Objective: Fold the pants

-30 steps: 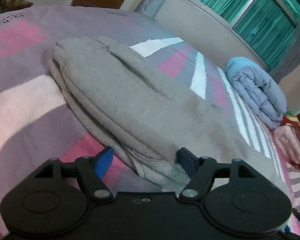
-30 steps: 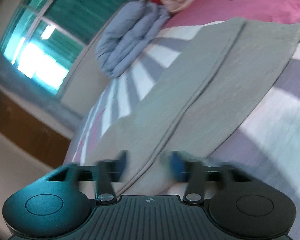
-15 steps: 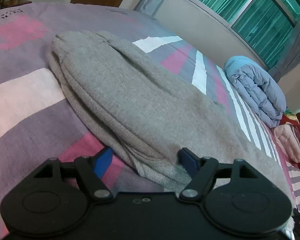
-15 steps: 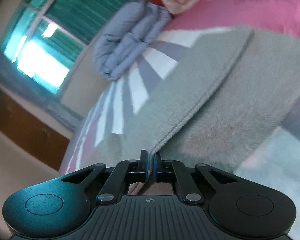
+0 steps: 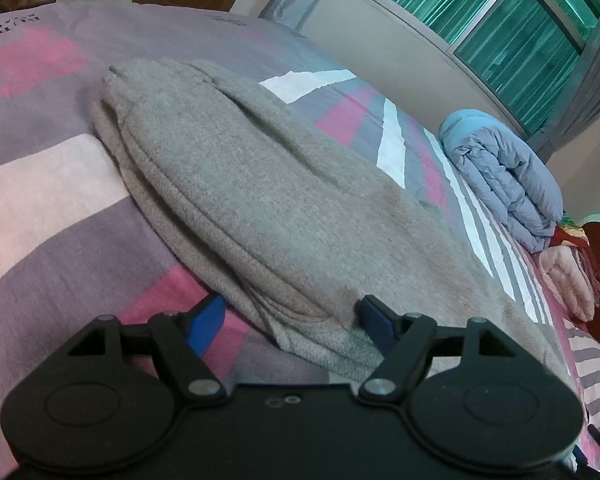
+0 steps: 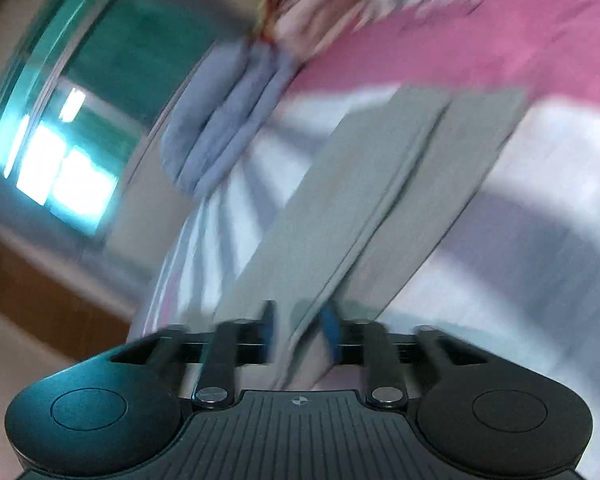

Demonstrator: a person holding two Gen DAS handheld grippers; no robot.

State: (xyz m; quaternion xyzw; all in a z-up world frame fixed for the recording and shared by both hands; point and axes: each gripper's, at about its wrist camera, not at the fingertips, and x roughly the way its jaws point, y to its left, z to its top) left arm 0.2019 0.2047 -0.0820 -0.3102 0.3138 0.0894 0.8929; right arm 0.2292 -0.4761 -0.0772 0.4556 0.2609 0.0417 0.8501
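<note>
The grey pants [image 5: 260, 200] lie folded lengthwise on the bed, stretching away from me in the left wrist view. My left gripper [image 5: 292, 316] is open, its blue pads either side of the pants' near end, with the cloth edge between them. In the blurred right wrist view the pants [image 6: 372, 200] run away as a long grey strip with a seam down the middle. My right gripper [image 6: 300, 328] is open, with the near edge of the cloth lying between its fingers.
A rolled blue quilt [image 5: 504, 176] lies by the wall under the green-curtained window [image 5: 480, 12]; it also shows in the right wrist view [image 6: 228, 132]. Pink folded bedding [image 5: 568, 280] sits beyond it. The bedsheet [image 5: 40, 200] is striped pink, purple and white.
My right gripper was open, shut on the pants' edge half a second ago, and has now opened again while moving. The left gripper has stayed open and barely moved.
</note>
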